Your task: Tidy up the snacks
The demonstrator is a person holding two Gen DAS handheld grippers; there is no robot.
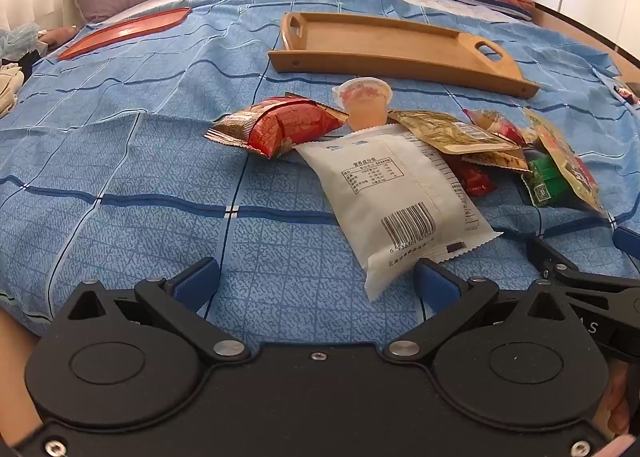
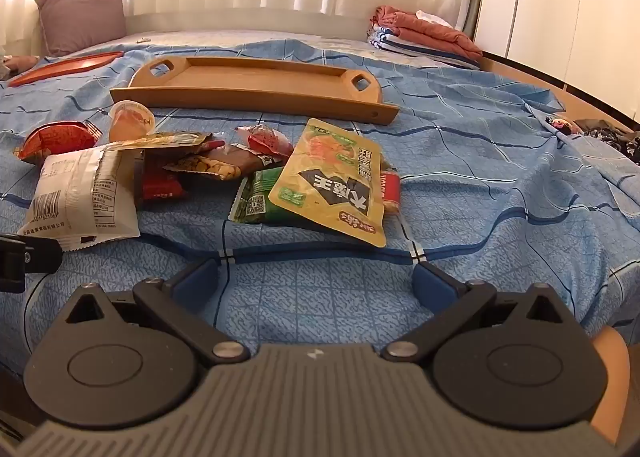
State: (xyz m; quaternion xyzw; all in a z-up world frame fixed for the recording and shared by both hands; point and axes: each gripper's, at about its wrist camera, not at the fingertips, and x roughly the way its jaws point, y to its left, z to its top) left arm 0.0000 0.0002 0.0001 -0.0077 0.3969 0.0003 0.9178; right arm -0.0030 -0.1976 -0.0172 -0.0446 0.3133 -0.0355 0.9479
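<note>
Snacks [image 2: 208, 173] lie heaped on the blue bedspread [image 1: 160, 185], just short of the empty wooden tray [image 2: 256, 77]. Take the white packet [image 1: 400, 193] first with your left gripper [image 1: 316, 281], pinching across its near end. Both it and the right gripper [image 2: 316, 281] tilt downward, tongs apart, holding nothing.

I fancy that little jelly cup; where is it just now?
The jelly cup stands on the blue bedspread at the far edge of the snack pile, between the red packet and the wooden tray.
</note>
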